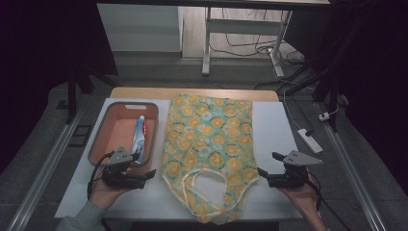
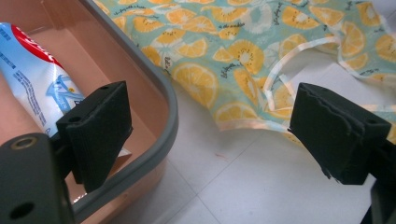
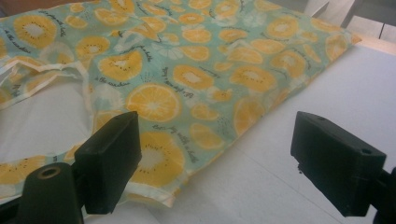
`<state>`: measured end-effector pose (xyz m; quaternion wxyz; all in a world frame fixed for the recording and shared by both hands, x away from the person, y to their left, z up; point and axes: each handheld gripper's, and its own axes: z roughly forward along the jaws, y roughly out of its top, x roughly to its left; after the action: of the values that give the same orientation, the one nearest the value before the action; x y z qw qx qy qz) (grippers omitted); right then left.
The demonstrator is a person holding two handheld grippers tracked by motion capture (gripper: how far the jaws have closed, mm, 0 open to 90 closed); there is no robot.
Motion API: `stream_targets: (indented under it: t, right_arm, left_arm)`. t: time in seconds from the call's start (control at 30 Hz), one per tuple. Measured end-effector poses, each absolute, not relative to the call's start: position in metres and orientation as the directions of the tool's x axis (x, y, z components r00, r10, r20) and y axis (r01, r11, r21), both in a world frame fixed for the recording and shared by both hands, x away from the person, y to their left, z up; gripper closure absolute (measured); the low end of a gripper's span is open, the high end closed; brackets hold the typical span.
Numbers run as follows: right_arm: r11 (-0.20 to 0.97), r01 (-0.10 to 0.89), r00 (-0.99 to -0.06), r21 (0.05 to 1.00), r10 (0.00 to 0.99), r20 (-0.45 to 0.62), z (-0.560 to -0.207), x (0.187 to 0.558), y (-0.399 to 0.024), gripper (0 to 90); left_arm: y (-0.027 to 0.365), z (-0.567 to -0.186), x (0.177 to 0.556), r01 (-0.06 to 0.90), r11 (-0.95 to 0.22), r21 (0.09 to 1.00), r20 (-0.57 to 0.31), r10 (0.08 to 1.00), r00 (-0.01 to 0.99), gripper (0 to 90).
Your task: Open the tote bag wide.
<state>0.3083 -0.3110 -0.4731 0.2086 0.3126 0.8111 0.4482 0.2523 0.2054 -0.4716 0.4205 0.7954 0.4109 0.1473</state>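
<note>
Two claws, one fabric bag, one basin and one toothpaste tube are on or over the white worktop (image 1: 274, 125). Nearest the person, the left claw (image 1: 150, 174) hovers just off the near right corner of the basin, its jaws spread wide with nothing between them. The right claw (image 1: 269, 163) sits level with it on the other side, just beside the bag's right edge, jaws likewise wide apart and empty. Bare worktop lies under and around both claws, with a broad clear strip to the right of the bag.

Between them the orange-slice print bag (image 1: 207, 149) lies flat, its pale-trimmed handles and mouth toward the near edge, its closed bottom toward the far edge. To its left, close but apart, stands the pink basin with a grey rim (image 1: 157, 130); the one toothpaste tube (image 1: 138, 139) lies inside it along its right wall.

The left gripper view brings in what the high view blurs: the basin's grey rim (image 2: 170, 116) passing right under the left jaw, the tube (image 2: 37, 79) with its red and blue print, and a gap of bare worktop between basin and bag handle (image 2: 280, 70). The right gripper view shows the bag's corner hem (image 3: 177, 186) reaching under the left-hand jaw and script lettering among the oranges.
</note>
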Motion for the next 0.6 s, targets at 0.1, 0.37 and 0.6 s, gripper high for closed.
stream_targets:
  t: [0.1, 0.37, 0.6]
  right_arm:
    - [0.388, 0.332, -0.720, 0.860, 0.693, -0.035, -0.4746, 0.3091, -0.3115, 15.6]
    - [0.409, 0.326, -0.726, 0.852, 0.686, -0.052, -0.4769, 0.3081, -0.3075, 15.8]
    - [0.405, 0.334, -0.724, 0.851, 0.688, -0.043, -0.4776, 0.3072, -0.3076, 16.0]
  left_arm:
    - [0.2055, -0.4710, 0.2519, 0.527, -0.311, 0.791, -0.109, 0.776, 0.622, 12.8]
    - [0.2055, -0.4728, 0.2530, 0.528, -0.321, 0.786, -0.101, 0.776, 0.622, 12.7]
    - [0.2042, -0.4731, 0.2527, 0.525, -0.329, 0.785, -0.090, 0.778, 0.622, 12.7]
